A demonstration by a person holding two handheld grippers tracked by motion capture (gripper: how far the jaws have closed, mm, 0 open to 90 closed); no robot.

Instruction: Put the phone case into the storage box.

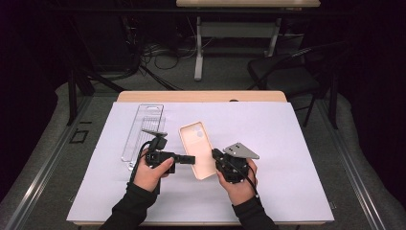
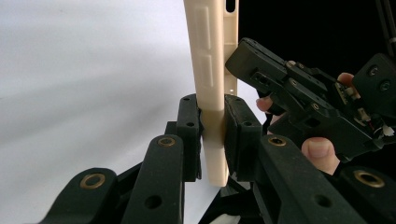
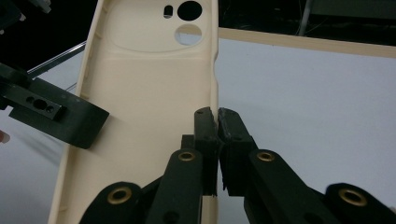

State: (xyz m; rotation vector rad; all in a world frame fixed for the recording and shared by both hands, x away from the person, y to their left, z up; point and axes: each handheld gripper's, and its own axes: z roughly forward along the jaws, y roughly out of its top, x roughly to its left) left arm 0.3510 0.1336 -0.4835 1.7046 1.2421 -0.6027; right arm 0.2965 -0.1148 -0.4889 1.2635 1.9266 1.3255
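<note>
A cream phone case (image 1: 196, 143) with camera cutouts is held just above the white sheet, inner side up. My left gripper (image 1: 190, 158) comes in from the left and is shut on the case's left edge; in the left gripper view the pads (image 2: 189, 121) press both faces of the case (image 2: 210, 70). My right gripper (image 1: 216, 154) is shut on the opposite side wall. In the right gripper view its jaws (image 3: 217, 119) pinch the thin rim of the case (image 3: 140, 93), and a jaw of the left gripper (image 3: 70, 116) lies on the case's inside.
A clear plastic tray (image 1: 143, 129) lies on the white sheet (image 1: 287, 158) left of my left hand. The wooden table edge (image 1: 201, 96) runs along the back. A dark chair (image 1: 292, 72) and another table's legs stand beyond.
</note>
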